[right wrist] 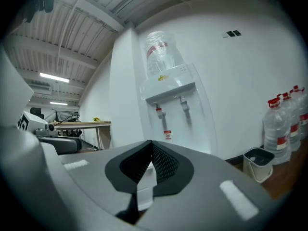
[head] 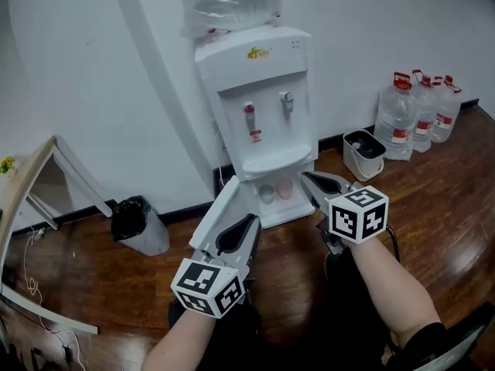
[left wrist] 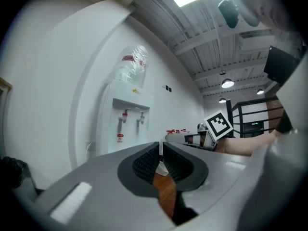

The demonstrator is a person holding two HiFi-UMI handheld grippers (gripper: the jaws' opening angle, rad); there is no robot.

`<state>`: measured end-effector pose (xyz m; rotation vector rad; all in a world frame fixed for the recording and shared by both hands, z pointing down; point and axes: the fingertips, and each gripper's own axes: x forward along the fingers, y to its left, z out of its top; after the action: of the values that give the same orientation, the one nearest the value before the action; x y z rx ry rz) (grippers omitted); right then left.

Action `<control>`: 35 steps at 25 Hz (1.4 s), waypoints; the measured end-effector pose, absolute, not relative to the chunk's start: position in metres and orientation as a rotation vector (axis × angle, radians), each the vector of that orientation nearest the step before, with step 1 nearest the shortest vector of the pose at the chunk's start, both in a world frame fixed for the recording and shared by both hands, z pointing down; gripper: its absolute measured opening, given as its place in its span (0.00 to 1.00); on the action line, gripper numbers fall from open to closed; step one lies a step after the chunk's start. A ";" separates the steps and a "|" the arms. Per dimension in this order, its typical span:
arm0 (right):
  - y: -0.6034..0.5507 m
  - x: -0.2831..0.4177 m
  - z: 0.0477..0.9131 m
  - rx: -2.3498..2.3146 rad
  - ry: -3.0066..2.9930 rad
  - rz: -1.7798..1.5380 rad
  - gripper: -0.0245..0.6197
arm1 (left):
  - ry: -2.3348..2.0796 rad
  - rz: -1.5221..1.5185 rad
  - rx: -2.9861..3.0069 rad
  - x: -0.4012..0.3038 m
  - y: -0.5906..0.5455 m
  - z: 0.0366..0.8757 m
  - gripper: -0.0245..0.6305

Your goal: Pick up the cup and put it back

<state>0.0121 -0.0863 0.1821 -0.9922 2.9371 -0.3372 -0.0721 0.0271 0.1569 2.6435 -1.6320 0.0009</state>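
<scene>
**Head view.** The greenish cup (head: 267, 194) and the pink cup (head: 285, 189) stand side by side in the open lower compartment of the water dispenser (head: 259, 107). The greenish one is toward the compartment's left side and the pink one toward its right, and neither is held. The right gripper (head: 309, 179) is near the compartment's right edge. If it goes in closed, it would likely shove the pink cup into its neighbour instead of taking it. The left gripper (head: 249, 222) lies against the cabinet door (head: 215, 215), which is swung out at the compartment's left. A tug there could swing the door across the opening. Both forearms reach forward, with the grippers about level and aimed at the dispenser's foot.

**Left gripper view.** The left gripper (left wrist: 160, 154) has its jaws narrow, the tips pinching a thin white strip, probably the cabinet door's edge (left wrist: 160, 146). So slight a hold at the very tips may slip. The cups are not visible here.

**Right gripper view.** The right gripper (right wrist: 151, 148) has its jaws together with nothing between them, and it points level at the water dispenser (right wrist: 175, 105). The jaws block the compartment, so from this view alone the aim at the cups cannot be checked.
</scene>
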 end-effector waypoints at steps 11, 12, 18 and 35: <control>-0.112 -0.018 0.188 -1.008 2.949 -0.293 0.04 | -1.478 0.050 2.716 -0.083 -0.013 0.150 0.04; -0.118 -0.019 0.191 -1.014 2.950 -0.305 0.04 | -1.475 0.031 2.716 -0.084 -0.017 0.150 0.04; -0.144 -0.021 0.194 -1.047 2.964 -0.253 0.04 | -1.455 -0.060 2.601 -0.096 -0.055 0.173 0.04; -0.209 0.005 0.221 -1.156 3.022 -0.159 0.04 | -1.443 0.056 2.797 -0.083 -0.110 0.171 0.04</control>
<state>0.0048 -0.2093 0.2212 -1.1560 3.0223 -0.1594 -0.0832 -0.1102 0.1710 2.7971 -1.4428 0.0565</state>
